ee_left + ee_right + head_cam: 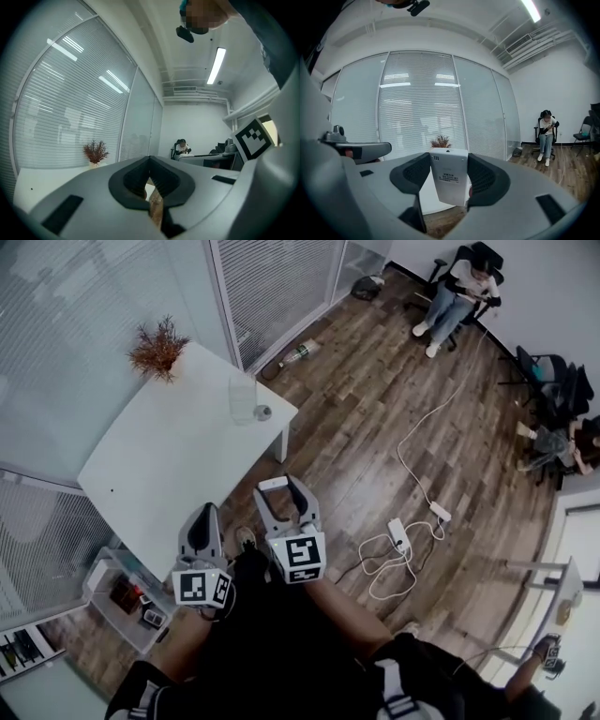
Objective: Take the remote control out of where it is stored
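Note:
A white remote control (450,180) stands upright between the dark pads of my right gripper (449,161), which is shut on its two long sides, label side facing the camera. In the head view the right gripper (281,488) is held out over the wooden floor, just off the near corner of the white table (178,456), with the remote control (273,484) showing at its tips. My left gripper (203,514) hangs beside it on the left, over the table's near edge. Its jaws meet at the tips with nothing between them, as the left gripper (150,158) view shows.
A dried plant (157,348) and a clear container (242,397) stand on the table. A low shelf cart (122,601) sits at lower left. A power strip with cables (398,535) and a bottle (298,352) lie on the floor. A person (459,292) sits far right.

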`<act>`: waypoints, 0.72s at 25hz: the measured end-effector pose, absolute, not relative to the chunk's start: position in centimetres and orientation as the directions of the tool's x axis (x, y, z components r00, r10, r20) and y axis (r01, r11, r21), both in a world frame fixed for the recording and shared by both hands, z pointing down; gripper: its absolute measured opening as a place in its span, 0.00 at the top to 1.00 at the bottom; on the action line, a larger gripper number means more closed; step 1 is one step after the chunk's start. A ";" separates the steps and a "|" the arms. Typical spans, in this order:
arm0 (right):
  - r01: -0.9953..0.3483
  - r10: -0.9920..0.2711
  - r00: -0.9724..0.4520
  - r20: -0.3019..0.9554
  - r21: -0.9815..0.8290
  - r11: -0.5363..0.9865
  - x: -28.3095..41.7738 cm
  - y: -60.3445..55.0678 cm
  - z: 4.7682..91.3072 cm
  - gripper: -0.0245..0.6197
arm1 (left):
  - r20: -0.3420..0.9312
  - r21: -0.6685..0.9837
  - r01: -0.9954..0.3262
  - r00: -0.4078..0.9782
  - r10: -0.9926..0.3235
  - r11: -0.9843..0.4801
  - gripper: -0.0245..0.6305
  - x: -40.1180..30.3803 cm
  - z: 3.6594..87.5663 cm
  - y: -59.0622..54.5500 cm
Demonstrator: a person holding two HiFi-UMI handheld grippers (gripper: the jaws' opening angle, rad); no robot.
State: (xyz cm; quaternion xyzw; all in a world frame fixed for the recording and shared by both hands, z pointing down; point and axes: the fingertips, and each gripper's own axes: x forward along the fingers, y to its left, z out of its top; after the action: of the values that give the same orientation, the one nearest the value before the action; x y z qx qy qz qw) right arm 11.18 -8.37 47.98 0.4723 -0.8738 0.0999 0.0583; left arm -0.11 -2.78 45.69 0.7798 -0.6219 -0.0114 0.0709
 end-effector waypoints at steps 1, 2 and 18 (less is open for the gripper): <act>-0.833 -0.809 -0.554 0.196 -0.121 0.540 11.1 -7.9 48.0 0.57 | 0.069 0.117 -0.968 0.230 -0.971 -0.221 0.96 0.0 45.5 -2.4; -0.828 -0.804 -0.561 0.197 -0.123 0.547 11.0 -7.4 48.0 0.57 | 0.068 0.114 -0.968 0.234 -0.970 -0.225 0.96 0.0 45.4 -2.0; -0.877 -0.852 -0.480 0.208 -0.093 0.472 8.1 0.6 48.4 0.57 | 0.061 0.157 -0.930 0.346 -0.936 -0.333 0.96 -3.0 46.2 3.7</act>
State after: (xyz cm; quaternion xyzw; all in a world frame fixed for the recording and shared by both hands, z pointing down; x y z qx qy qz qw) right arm 8.06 0.59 48.42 0.5053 -0.8553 0.0934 0.0663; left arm -3.00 3.65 46.17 0.8161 -0.5716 -0.0201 0.0824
